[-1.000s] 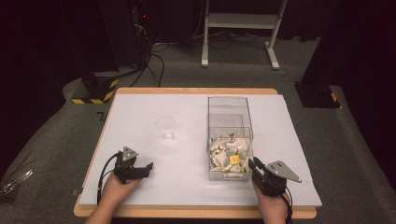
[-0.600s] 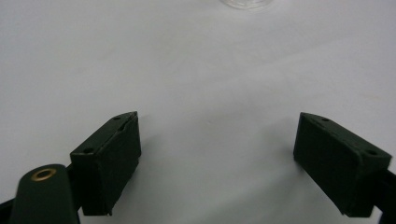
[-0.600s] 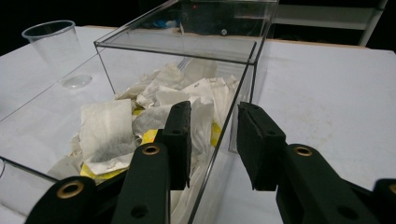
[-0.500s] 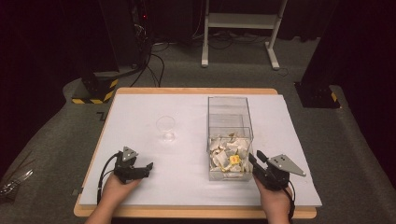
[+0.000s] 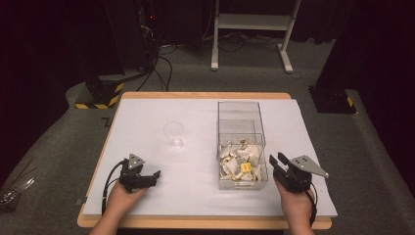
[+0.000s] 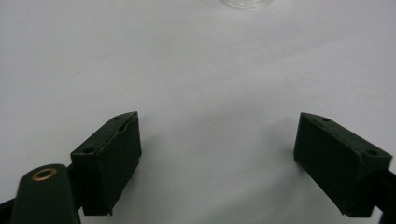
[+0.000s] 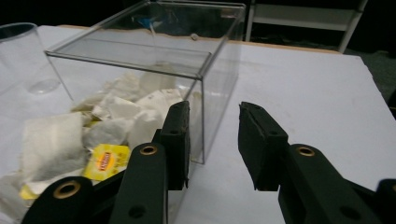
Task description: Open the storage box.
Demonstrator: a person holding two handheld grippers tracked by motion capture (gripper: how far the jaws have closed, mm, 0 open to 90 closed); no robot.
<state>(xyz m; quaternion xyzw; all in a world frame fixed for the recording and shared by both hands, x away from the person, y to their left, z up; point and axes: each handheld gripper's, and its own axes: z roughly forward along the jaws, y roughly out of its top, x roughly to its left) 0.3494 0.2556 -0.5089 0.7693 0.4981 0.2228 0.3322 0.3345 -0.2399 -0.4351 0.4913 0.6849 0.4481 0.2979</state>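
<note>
Resting left gripper (image 5: pixel 154 175), raised right gripper (image 5: pixel 275 160)

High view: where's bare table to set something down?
Free: the white table left of the glass cup, the strip between cup and clear box, and right of the box. Crowded: the box's near end, full of tea bags, beside the right gripper.

Black tongs (image 5: pixel 278 161) and a second black pair (image 5: pixel 152 175) sit over a white-topped bench (image 5: pixel 147 117) with a light wood rim. A clear box (image 5: pixel 242 142) holds white tea bags (image 7: pixel 51 140), one with a yellow tag (image 7: pixel 108 161); the cup (image 5: pixel 173 134) is clear.
</note>
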